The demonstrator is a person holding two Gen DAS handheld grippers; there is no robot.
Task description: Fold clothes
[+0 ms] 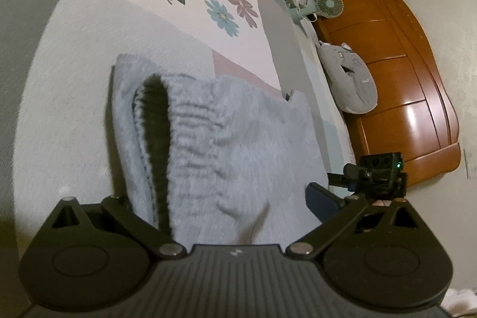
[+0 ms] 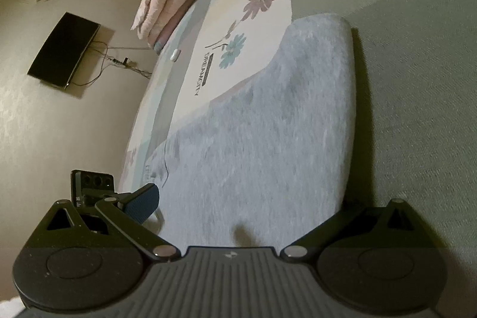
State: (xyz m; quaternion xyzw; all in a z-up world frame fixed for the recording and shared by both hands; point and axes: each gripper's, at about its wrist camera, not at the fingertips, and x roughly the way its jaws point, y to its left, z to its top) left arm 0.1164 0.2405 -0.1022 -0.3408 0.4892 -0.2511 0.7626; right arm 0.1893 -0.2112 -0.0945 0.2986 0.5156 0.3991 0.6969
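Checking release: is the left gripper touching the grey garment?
Cannot tell: right wrist view shows the left gripper bordering the grey garment, no plain gap or contact.

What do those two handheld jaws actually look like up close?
Each looks the same: a dark grey ribbed body with a small pale logo, black linkage arms on silver pivot pins, and round discs either side. The left gripper sees the right gripper carrying a blue ribbed pad and a black camera block with a green light.

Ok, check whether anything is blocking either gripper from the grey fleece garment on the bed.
Nothing visible does. The grey fleece garment lies spread on the bed sheet, directly under the left gripper and the right gripper. The small fan and grey plush toy sit well beyond it, by the headboard.
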